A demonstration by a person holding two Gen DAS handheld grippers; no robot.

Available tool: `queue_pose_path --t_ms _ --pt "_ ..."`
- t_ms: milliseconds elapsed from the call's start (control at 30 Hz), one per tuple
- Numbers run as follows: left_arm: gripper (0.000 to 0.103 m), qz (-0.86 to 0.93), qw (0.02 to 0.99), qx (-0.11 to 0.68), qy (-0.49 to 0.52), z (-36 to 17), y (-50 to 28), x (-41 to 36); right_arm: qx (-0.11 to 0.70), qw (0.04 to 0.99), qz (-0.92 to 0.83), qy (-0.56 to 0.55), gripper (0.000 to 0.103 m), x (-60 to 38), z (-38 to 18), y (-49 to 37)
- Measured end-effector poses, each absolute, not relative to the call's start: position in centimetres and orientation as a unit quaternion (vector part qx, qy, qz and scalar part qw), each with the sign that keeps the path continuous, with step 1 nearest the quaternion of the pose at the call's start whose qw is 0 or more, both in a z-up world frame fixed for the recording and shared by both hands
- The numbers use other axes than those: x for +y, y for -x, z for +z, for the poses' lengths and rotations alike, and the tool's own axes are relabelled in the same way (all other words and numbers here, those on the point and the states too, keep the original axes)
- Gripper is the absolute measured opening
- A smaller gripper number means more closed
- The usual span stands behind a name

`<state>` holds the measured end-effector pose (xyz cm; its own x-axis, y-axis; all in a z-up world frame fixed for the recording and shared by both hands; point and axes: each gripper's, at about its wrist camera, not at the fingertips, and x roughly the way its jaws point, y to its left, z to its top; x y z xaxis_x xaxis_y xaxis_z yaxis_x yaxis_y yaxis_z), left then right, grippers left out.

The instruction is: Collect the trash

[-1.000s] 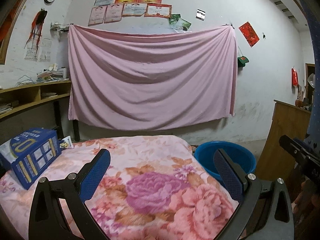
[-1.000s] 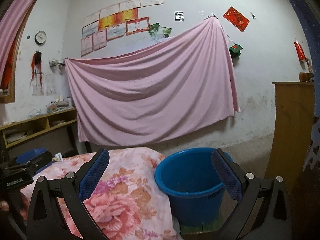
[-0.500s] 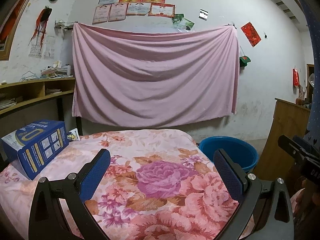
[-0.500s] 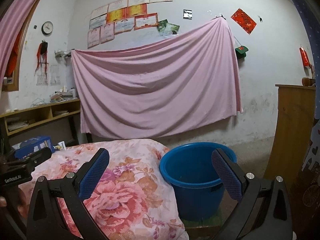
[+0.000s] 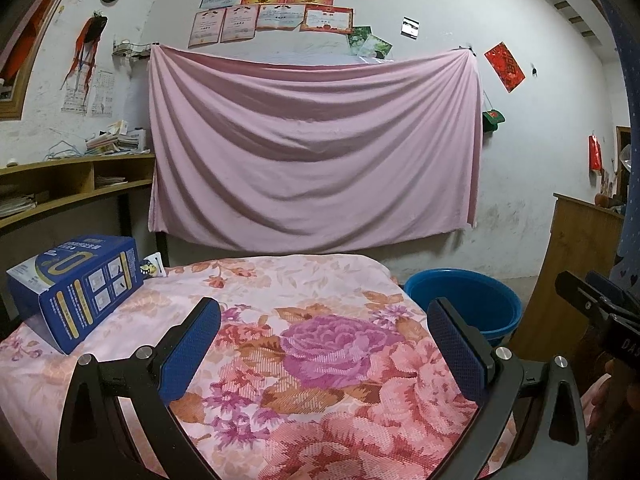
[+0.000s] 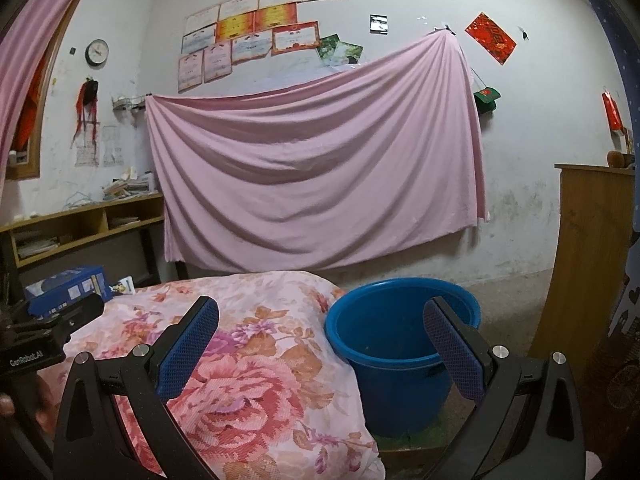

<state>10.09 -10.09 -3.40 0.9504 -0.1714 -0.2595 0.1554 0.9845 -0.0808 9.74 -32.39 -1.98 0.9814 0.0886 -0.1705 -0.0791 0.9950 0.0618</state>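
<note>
Left gripper (image 5: pixel 324 320) wide open, empty, over flowered blanket (image 5: pixel 328 360). Right gripper (image 6: pixel 322 322) also wide, empty, at blanket's edge w/ blue bucket (image 6: pixel 400 356) just beside. Blue box (image 5: pixel 76 288) sits on blanket's far left corner, small card (image 5: pixel 152 268) next to it.

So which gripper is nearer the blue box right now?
Left. The left gripper hangs open over the flowered blanket with the blue box just off its left side. The right gripper sits further right, by the blue bucket.

Dim indoor light, sharp focus, fisheye-curved edges
</note>
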Motion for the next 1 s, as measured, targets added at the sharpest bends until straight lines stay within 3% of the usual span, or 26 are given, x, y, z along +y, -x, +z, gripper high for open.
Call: queue_pose_path --t_ms 1000 --pt "0.101 -0.080 0.986 0.141 0.027 -4.4 -10.2 -10.2 0.103 0.993 0.054 -0.023 0.103 -31.4 -3.1 -10.1"
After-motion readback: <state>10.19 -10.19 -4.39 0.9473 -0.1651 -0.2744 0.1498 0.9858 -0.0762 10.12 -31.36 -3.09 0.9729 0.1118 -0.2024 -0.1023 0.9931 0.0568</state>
